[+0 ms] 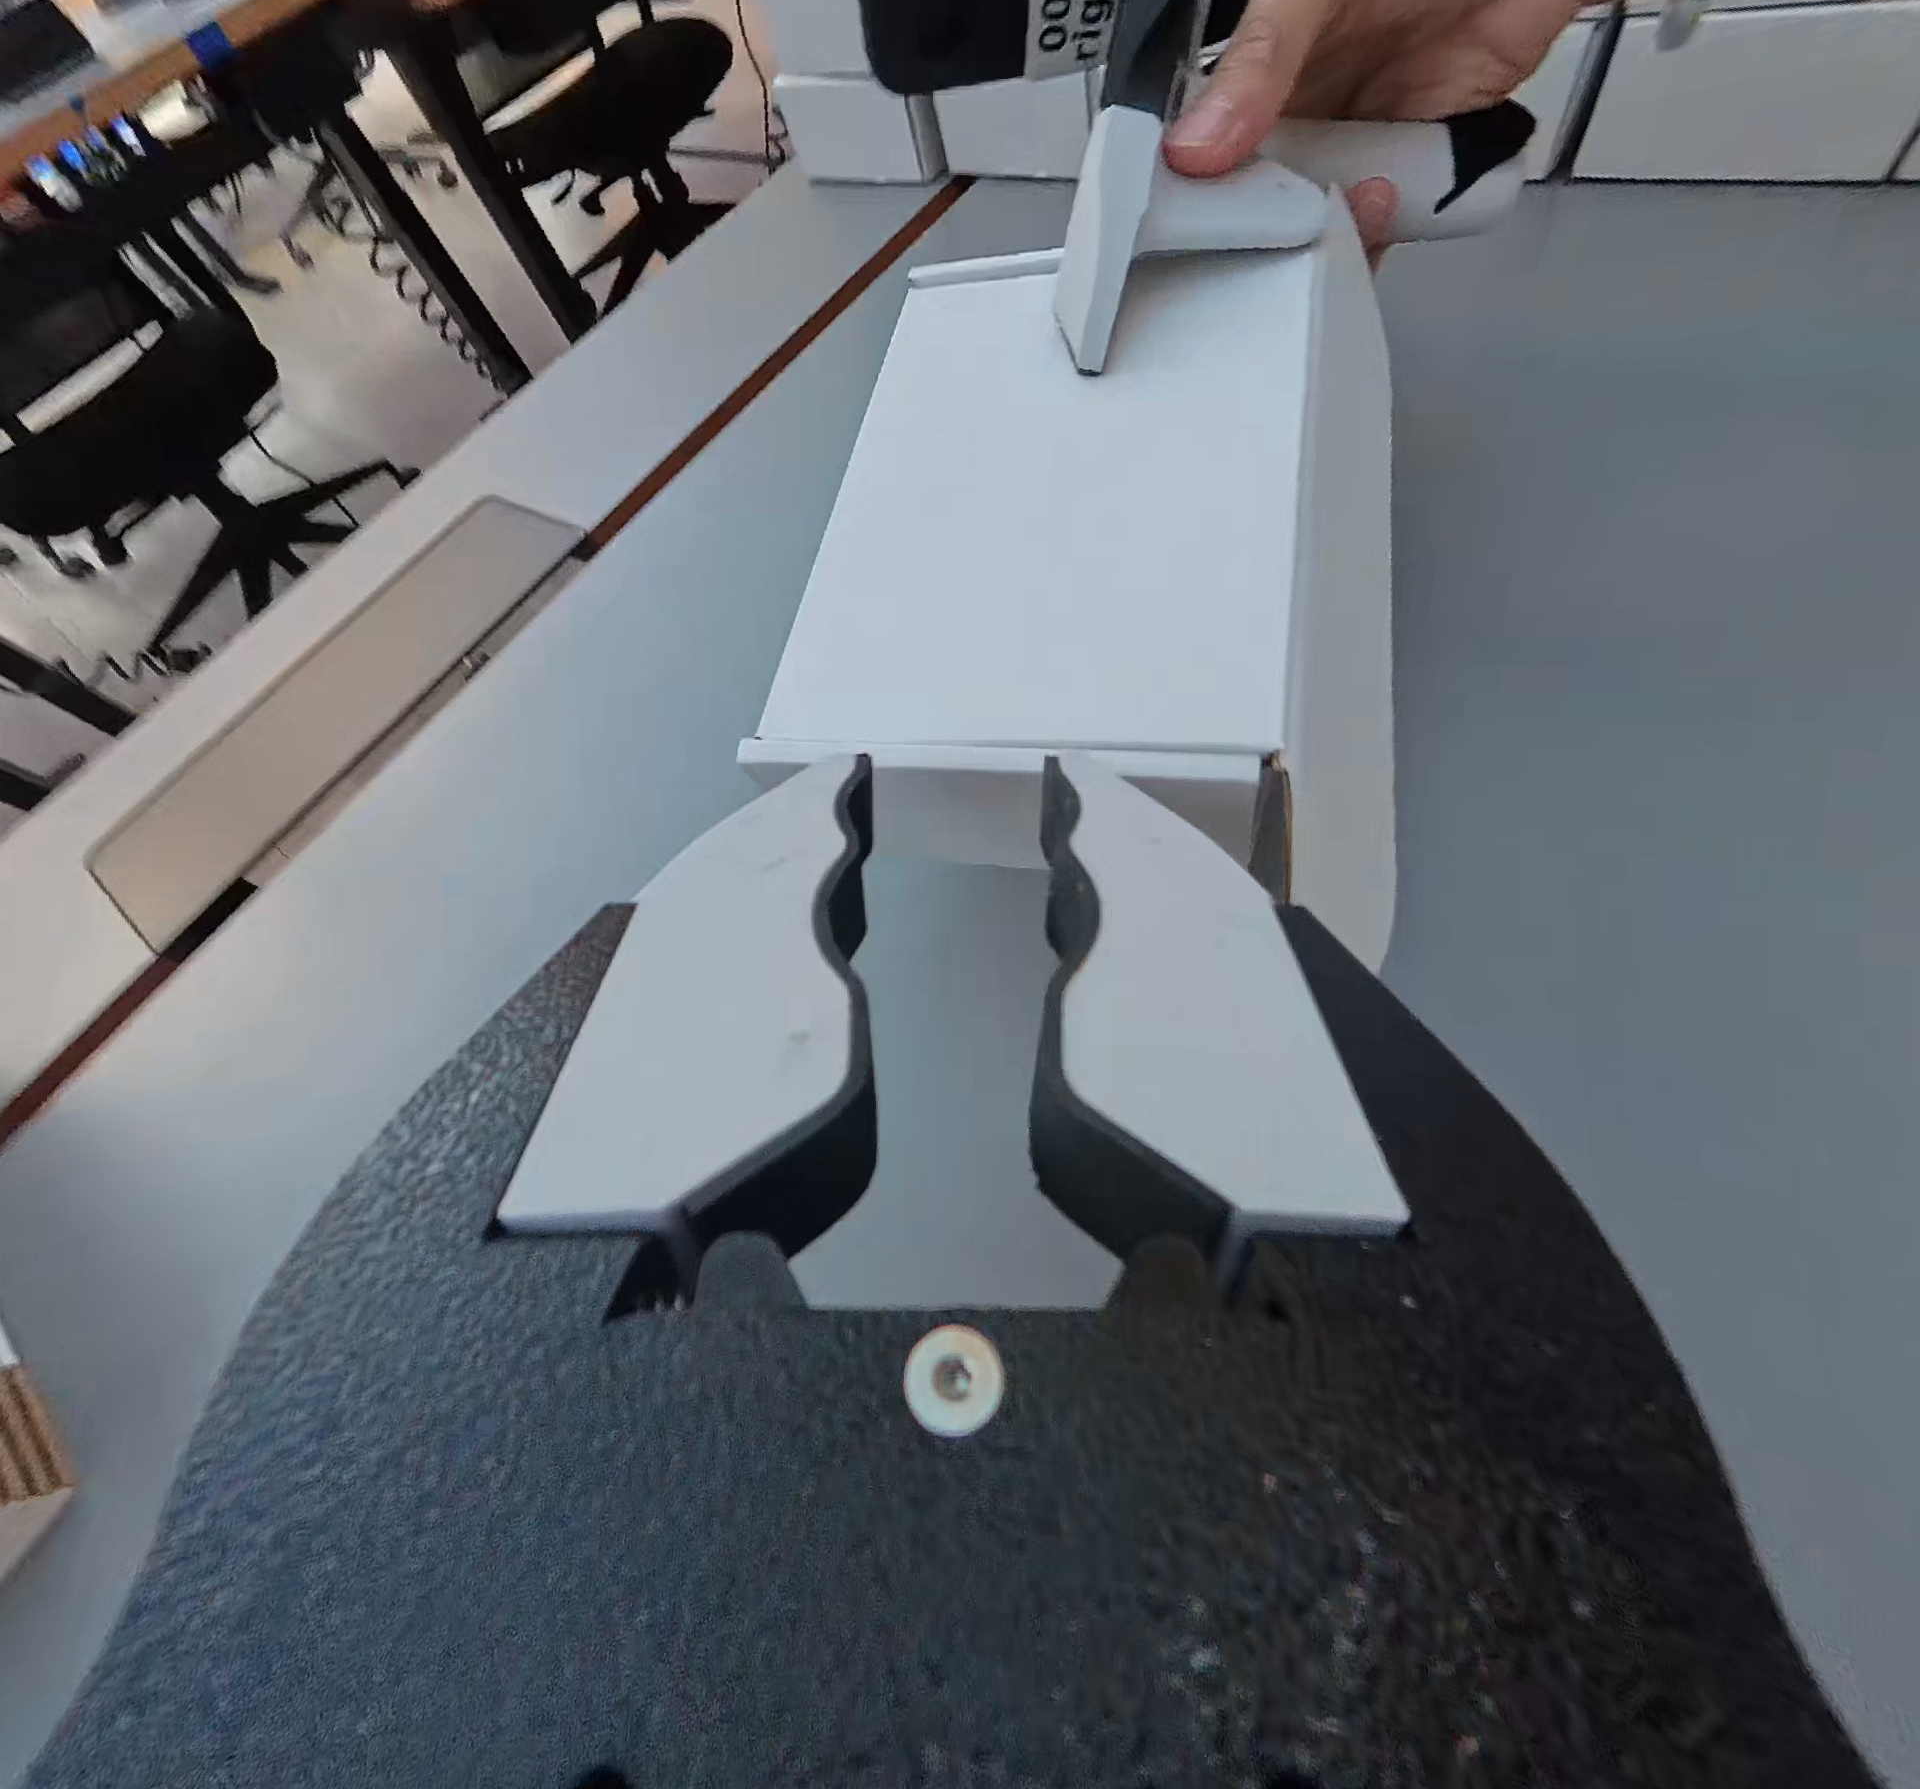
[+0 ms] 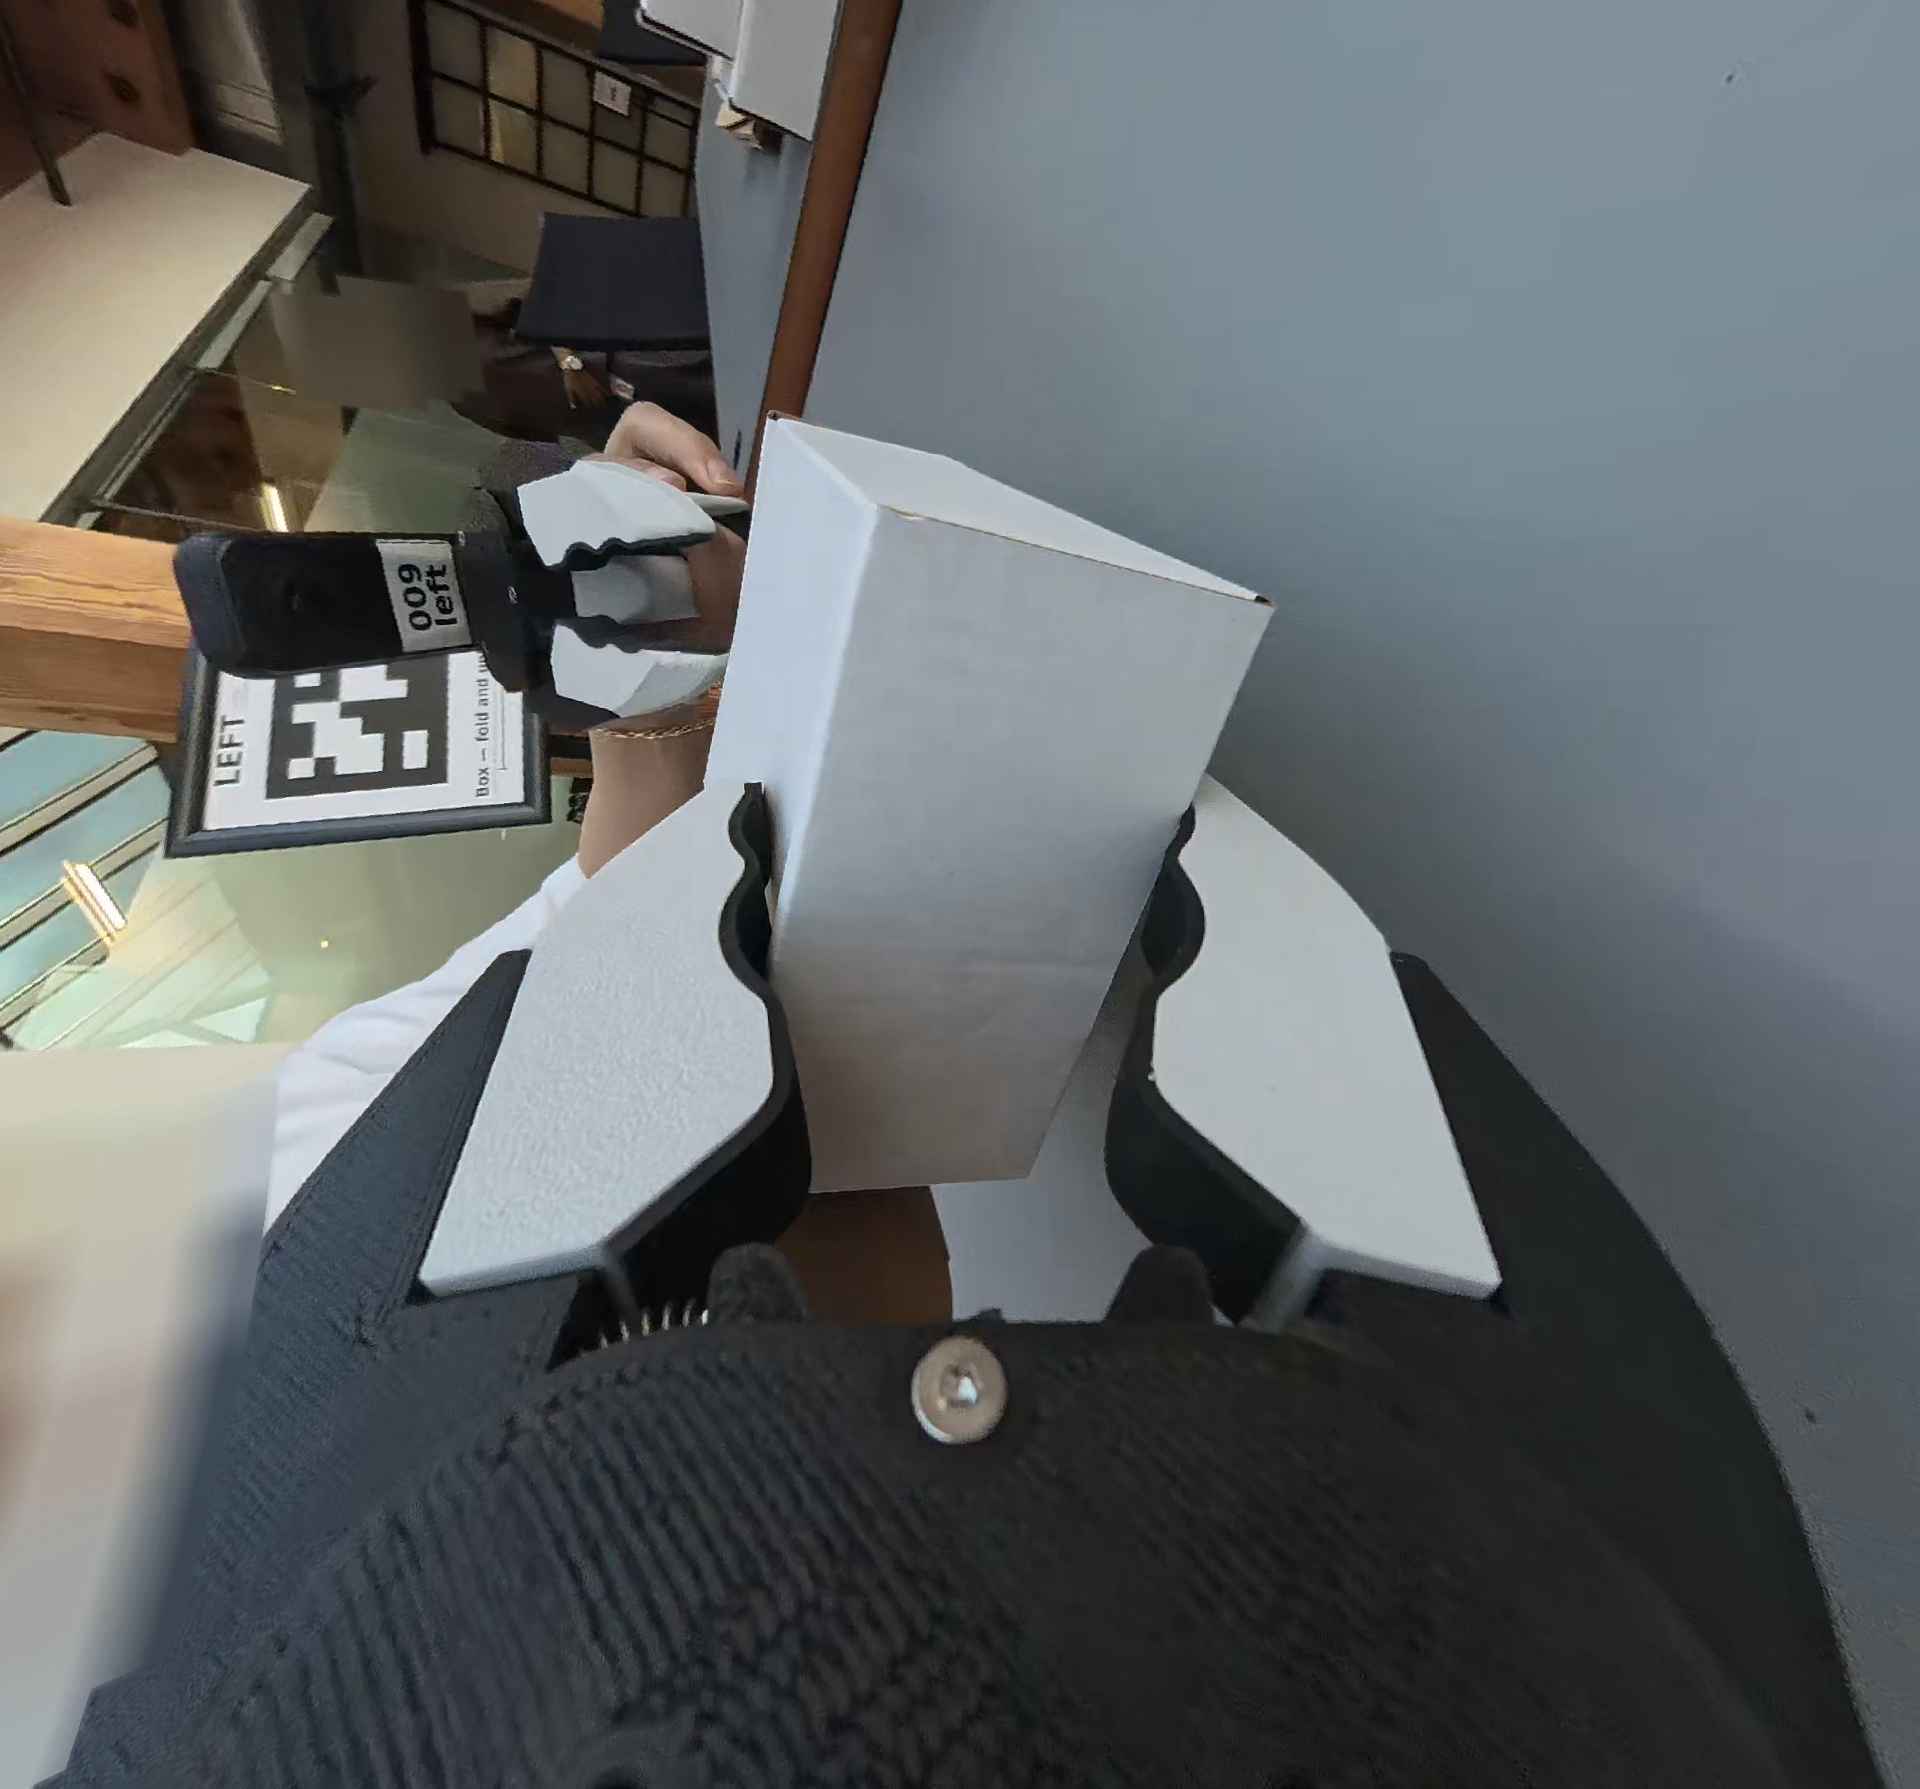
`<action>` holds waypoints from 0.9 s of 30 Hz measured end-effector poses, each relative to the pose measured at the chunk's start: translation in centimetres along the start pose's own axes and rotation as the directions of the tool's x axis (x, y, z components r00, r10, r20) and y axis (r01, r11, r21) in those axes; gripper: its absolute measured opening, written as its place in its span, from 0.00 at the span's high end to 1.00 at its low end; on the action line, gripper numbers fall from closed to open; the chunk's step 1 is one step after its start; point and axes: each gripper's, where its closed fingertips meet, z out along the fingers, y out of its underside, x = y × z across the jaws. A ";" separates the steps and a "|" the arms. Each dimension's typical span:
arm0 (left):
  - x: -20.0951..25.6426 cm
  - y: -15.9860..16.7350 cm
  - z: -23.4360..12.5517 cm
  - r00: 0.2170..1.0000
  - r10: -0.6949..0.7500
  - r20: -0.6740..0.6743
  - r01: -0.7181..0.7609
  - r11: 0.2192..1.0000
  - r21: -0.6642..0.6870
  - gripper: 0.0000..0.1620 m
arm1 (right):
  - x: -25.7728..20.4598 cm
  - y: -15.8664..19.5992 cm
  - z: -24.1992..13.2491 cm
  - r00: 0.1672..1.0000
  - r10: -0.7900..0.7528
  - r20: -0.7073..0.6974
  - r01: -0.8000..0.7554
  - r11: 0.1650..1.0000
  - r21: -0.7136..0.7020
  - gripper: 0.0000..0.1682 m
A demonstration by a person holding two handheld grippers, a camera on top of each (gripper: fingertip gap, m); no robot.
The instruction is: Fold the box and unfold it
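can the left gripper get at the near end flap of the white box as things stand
Probably yes. The left gripper is open with its tips right at the end flap of the white box, nothing between; the right gripper clamps the far end.

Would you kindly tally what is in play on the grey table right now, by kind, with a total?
White cardboard box: 1, assembled, its far end between the right gripper's fingers.
Handheld grippers: 2, the left gripper at the near end flap, the right gripper around the box.
Grey table: 1.
Total: 4
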 end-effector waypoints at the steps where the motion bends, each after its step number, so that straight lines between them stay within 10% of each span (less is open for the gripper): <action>1: 0.5 -0.7 -0.7 0.995 0.101 0.013 -0.101 0.995 0.021 0.77 | -0.4 0.2 -0.5 1.000 -0.004 0.029 0.004 1.000 -0.008 0.57; 7: 3.2 -2.1 -3.1 0.599 0.765 0.239 -0.771 0.631 -0.086 0.56 | -2.7 2.5 -2.3 0.977 -0.005 0.214 0.026 0.995 -0.095 0.57; 12: 6.4 -2.0 -1.8 0.271 0.908 0.320 -0.928 0.334 -0.162 0.44 | -3.4 4.2 -1.5 0.967 -0.036 0.252 0.080 0.983 -0.166 0.57; 23: 11.0 -3.5 -0.1 0.014 0.932 0.362 -0.993 0.056 -0.105 0.55 | -3.8 5.2 0.6 0.970 -0.015 0.241 0.074 0.968 -0.238 0.57; 27: 10.3 -3.2 0.1 0.049 0.939 0.340 -0.981 0.109 -0.161 0.57 | -3.2 5.3 0.5 0.968 -0.006 0.251 0.062 0.975 -0.215 0.57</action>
